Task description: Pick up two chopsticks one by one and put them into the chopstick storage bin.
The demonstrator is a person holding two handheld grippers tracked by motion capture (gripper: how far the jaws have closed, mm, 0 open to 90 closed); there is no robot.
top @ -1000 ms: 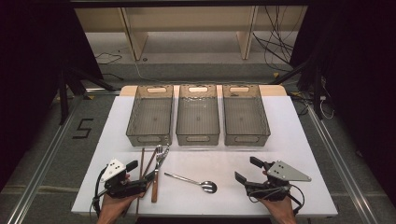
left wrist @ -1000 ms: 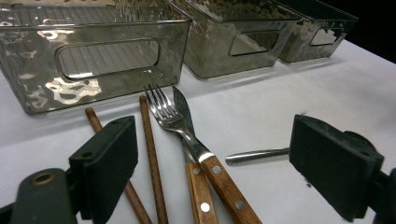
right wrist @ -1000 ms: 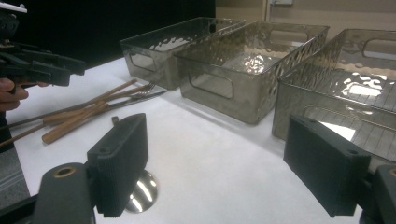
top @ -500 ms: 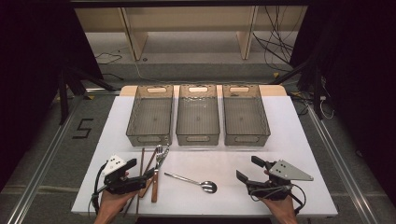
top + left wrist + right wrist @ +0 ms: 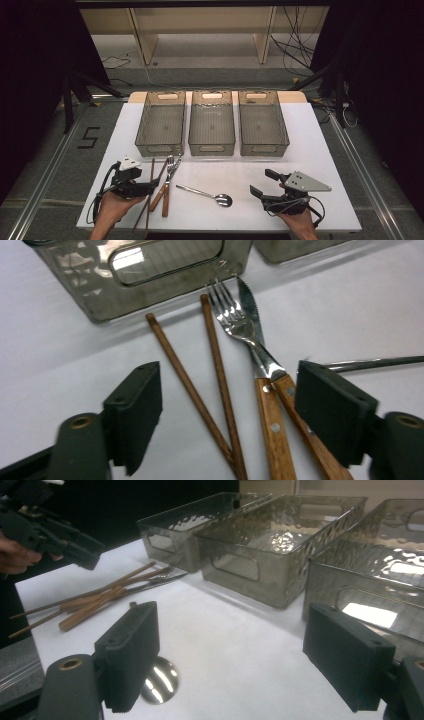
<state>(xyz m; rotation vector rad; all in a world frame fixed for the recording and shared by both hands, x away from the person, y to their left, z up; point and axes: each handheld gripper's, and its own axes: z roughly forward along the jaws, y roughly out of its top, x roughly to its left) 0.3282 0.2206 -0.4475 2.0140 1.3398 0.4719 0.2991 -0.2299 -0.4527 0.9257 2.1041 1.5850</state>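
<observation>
Bench (image 5: 310,150): white top, running wide across the high view, and everything in play sits on it.
Bins (image 5: 212,122): three smoked, see-through bins, side by side along the far half of the bench, long sides touching or nearly so; from above, bare bottoms in all of them.
Left tool (image 5: 150,188): down at the near-left corner, held in the person's left hand (image 5: 112,210). Jaws spread wide and gripping nothing; in the left gripper view they straddle the chopsticks and the wooden handles, hanging just above them.
Right tool (image 5: 262,184): near-right corner of the bench, grey three-cornered plate on top, right hand (image 5: 299,226) underneath. Jaws well apart here too, pinching nothing, well clear of the cutlery.
Chopsticks (image 5: 200,375): two brown sticks, tips apart at the bin end and crossing towards the near edge, just left of the fork.
Fork (image 5: 240,322) and knife (image 5: 250,302): wooden handles, steel ends, lying against each other with the tines and the serrated blade pointing at the left bin.
Spoon (image 5: 207,194): all metal, lying alone between the two tools, bowl to the right, handle angling back towards the knife handle.
</observation>
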